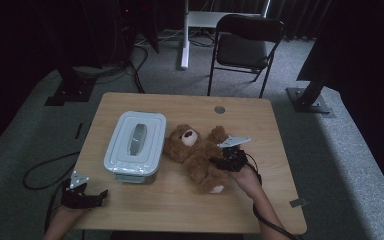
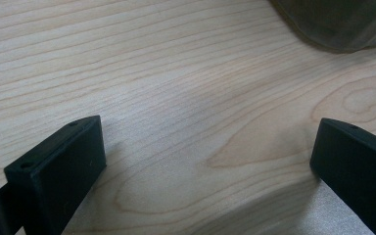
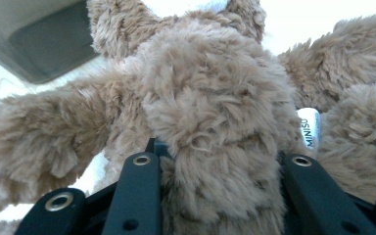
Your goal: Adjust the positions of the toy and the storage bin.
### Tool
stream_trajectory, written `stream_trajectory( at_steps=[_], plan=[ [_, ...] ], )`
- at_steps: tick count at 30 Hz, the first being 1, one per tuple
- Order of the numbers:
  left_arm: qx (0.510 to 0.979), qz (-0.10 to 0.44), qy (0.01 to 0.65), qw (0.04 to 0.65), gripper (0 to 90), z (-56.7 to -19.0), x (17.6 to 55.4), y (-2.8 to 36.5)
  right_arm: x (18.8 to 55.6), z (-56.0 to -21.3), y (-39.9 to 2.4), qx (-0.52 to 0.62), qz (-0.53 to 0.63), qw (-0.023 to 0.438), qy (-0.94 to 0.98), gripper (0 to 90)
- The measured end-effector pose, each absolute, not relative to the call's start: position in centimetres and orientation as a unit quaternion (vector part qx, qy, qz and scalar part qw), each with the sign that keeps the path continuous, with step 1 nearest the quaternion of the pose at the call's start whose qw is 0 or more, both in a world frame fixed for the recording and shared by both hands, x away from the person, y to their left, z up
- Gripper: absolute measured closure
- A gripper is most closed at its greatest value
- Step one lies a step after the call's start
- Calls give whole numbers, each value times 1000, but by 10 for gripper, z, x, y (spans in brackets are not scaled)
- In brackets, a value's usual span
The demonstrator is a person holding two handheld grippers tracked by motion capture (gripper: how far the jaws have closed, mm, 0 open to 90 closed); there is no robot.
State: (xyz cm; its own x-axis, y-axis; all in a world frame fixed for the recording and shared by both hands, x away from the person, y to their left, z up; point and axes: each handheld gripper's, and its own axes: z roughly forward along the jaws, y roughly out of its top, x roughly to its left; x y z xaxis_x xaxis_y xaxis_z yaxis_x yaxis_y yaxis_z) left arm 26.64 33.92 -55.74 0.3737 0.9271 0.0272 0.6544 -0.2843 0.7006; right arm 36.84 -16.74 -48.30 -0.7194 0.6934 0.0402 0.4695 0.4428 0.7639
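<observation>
Overhead camera faces forward; both close gripper cameras share its table.

- A light wooden table with rounded corners stands on grey carpet; its grain shows plainly in the left gripper view.
- A pale lidded box sits on the left half of the top, its long side running away from the person.
- A brown teddy bear lies on its back just right of the box, head close to it, legs toward the near edge.
- A small round grey disc is set in the top near the far edge.
</observation>
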Motion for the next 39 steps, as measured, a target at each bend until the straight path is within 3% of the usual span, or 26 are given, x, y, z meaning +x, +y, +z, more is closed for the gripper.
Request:
stream_trajectory(
  at_steps=[16, 39],
  plan=[
    [770, 222, 514, 307, 6, -557, 266, 339, 373, -464, -208, 414, 408, 194, 790, 663],
    [771, 222, 512, 307, 6, -557, 266, 339, 406, -469, -262, 534, 382, 266, 706, 661]
  ],
)
